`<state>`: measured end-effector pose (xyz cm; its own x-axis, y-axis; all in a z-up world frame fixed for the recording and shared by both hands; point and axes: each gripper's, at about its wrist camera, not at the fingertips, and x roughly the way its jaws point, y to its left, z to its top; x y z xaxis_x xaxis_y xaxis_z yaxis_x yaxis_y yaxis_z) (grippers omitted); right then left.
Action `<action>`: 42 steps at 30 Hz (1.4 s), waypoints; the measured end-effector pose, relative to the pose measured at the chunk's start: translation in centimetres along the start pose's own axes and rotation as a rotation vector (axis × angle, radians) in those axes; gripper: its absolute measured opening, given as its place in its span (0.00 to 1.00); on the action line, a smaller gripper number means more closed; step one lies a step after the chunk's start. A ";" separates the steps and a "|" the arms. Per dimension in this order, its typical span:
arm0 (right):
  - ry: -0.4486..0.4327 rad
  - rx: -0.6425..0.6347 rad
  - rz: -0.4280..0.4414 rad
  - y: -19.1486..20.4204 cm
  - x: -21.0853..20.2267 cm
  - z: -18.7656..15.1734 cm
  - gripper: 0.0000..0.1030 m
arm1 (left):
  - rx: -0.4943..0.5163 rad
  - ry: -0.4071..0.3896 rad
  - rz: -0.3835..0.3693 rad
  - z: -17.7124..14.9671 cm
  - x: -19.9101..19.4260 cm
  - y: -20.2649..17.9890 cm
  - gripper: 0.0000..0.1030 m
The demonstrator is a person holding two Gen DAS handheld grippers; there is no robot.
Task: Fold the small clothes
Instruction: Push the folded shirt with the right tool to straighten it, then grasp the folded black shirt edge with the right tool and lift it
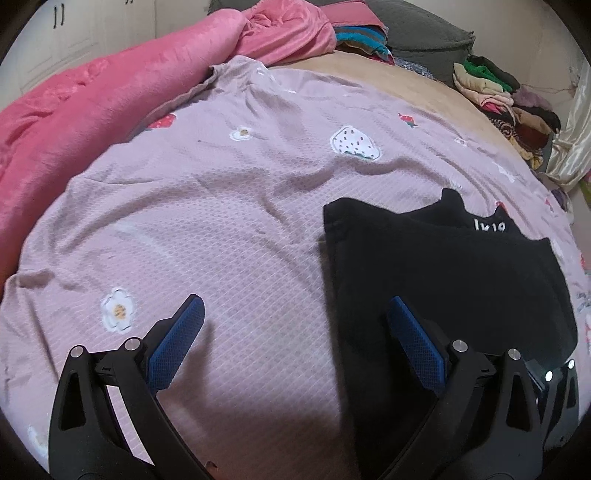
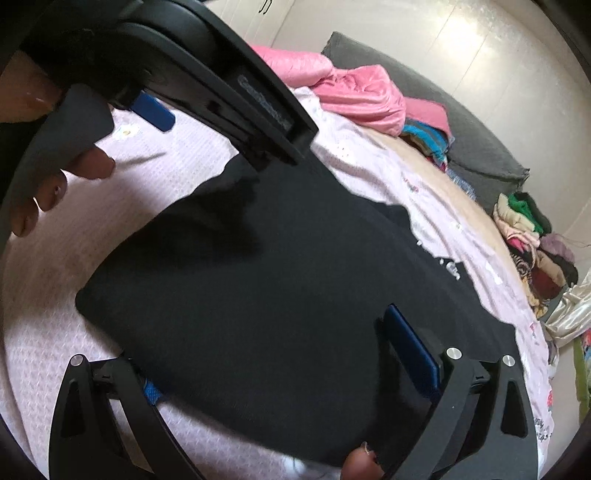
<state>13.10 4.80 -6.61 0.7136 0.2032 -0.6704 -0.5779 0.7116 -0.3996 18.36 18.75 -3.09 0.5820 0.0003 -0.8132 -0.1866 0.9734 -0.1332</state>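
Note:
A black garment (image 1: 443, 273) with white lettering lies folded flat on the lilac strawberry-print bedspread (image 1: 221, 206). My left gripper (image 1: 295, 314) is open and empty above the garment's left edge; one blue pad (image 1: 173, 343) is over the bedspread, the other (image 1: 417, 347) over the black cloth. In the right wrist view the garment (image 2: 277, 280) fills the middle. My right gripper (image 2: 273, 354) is open low over its near edge; its left finger is partly hidden under the cloth, the right pad (image 2: 413, 350) rests above it. The left gripper body (image 2: 207, 85) shows top left.
A pink blanket (image 1: 92, 122) is bunched along the left and back. Folded clothes (image 1: 506, 103) are stacked at the far right near a grey cushion (image 1: 424, 33). A bare hand (image 2: 44, 184) holds the left gripper. A fingertip (image 2: 360, 465) shows at the bottom edge.

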 end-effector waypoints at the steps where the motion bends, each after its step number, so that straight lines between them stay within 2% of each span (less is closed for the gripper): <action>1: -0.015 0.008 -0.007 -0.2 -0.1 0.1 0.94 | -0.004 0.005 -0.012 0.2 0.3 -0.1 0.91; 3: -0.044 0.017 -0.010 -0.5 -0.4 0.2 0.90 | -0.015 0.016 -0.031 0.5 0.8 -0.2 0.91; 5: -0.069 0.014 0.002 -0.5 -0.9 0.2 0.75 | -0.028 0.033 -0.066 0.8 1.4 -0.3 0.91; 6: -0.082 0.009 0.005 -0.5 -1.2 0.2 0.72 | -0.035 0.040 -0.079 0.9 1.8 -0.4 0.91; 7: -0.096 0.005 0.005 -0.5 -1.5 0.1 0.65 | -0.040 0.045 -0.085 1.0 2.0 -0.4 0.91; 8: -0.122 0.002 0.015 -0.7 -1.9 0.0 0.52 | -0.045 0.052 -0.094 1.0 2.2 -0.5 0.91; 9: -0.133 0.006 0.022 -0.9 -2.1 0.0 0.46 | -0.049 0.060 -0.109 1.0 2.5 -0.6 0.91; 11: -0.144 0.018 0.033 -1.1 -2.5 0.0 0.21 | -0.053 0.069 -0.119 1.1 2.9 -0.7 0.91; 13: -0.154 0.031 0.036 -1.2 -3.0 0.0 0.17 | -0.056 0.077 -0.131 1.1 3.2 -0.7 0.91; 24: -0.173 0.169 0.112 -2.7 -4.2 -0.3 0.13 | -0.077 0.069 -0.252 0.7 3.2 -1.4 0.89; 25: -0.176 0.173 0.113 -2.8 -4.3 -0.3 0.13 | -0.077 0.069 -0.263 0.7 3.2 -1.6 0.85; 27: -0.179 0.173 0.114 -2.4 -4.5 -0.4 0.13 | -0.071 0.078 -0.290 0.6 3.2 -2.0 0.67; 28: -0.176 0.176 0.119 -2.4 -4.4 -0.4 0.13 | -0.070 0.081 -0.304 0.6 3.2 -2.2 0.63; 32: -0.170 0.174 0.122 -2.2 -4.5 -0.4 0.13 | -0.073 0.095 -0.356 0.4 3.4 -2.6 0.36; 36: -0.166 0.170 0.120 -2.0 -4.5 -0.4 0.13 | -0.067 0.088 -0.381 0.2 3.4 -3.1 0.25; 42: -0.170 0.168 0.117 -1.9 -4.8 -0.5 0.13 | -0.049 0.064 -0.386 0.2 2.7 -3.7 0.17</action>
<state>10.55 2.12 -2.96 0.7099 0.3907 -0.5860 -0.5971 0.7751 -0.2066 20.73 15.20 -4.70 0.5668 -0.3791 -0.7314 -0.0022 0.8871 -0.4615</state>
